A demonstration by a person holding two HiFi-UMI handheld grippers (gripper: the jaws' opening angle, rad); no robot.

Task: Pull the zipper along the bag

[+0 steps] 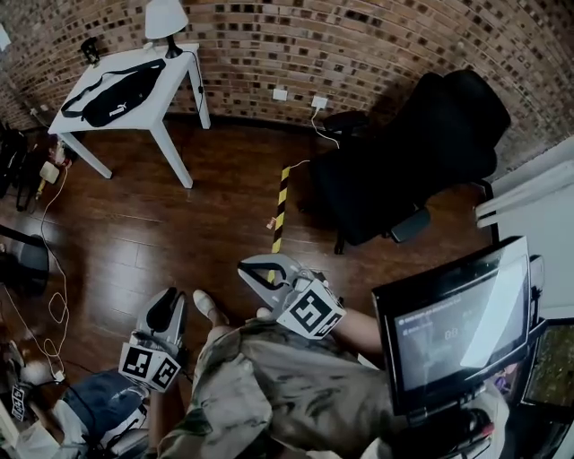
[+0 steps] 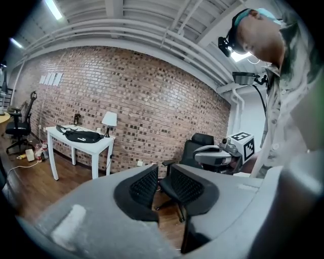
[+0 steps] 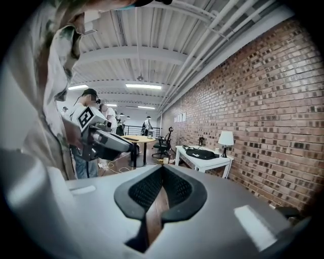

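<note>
The black bag (image 1: 121, 90) lies on a white table (image 1: 176, 64) against the brick wall, far across the room from both grippers. The same bag (image 2: 83, 136) shows small in the left gripper view, and the bag (image 3: 202, 153) also shows in the right gripper view. My left gripper (image 1: 169, 303) hangs low beside the person's leg; its jaws (image 2: 163, 177) stand a little apart with nothing between them. My right gripper (image 1: 256, 272) is held in front of the body, and its pads (image 3: 178, 188) meet at the tips, empty.
A white lamp (image 1: 166, 18) stands on the table beside the bag. A black office chair (image 1: 421, 152) sits at the right, a monitor (image 1: 457, 318) at lower right. Yellow-black tape (image 1: 280, 211) marks the wooden floor; cables (image 1: 56, 300) trail at left.
</note>
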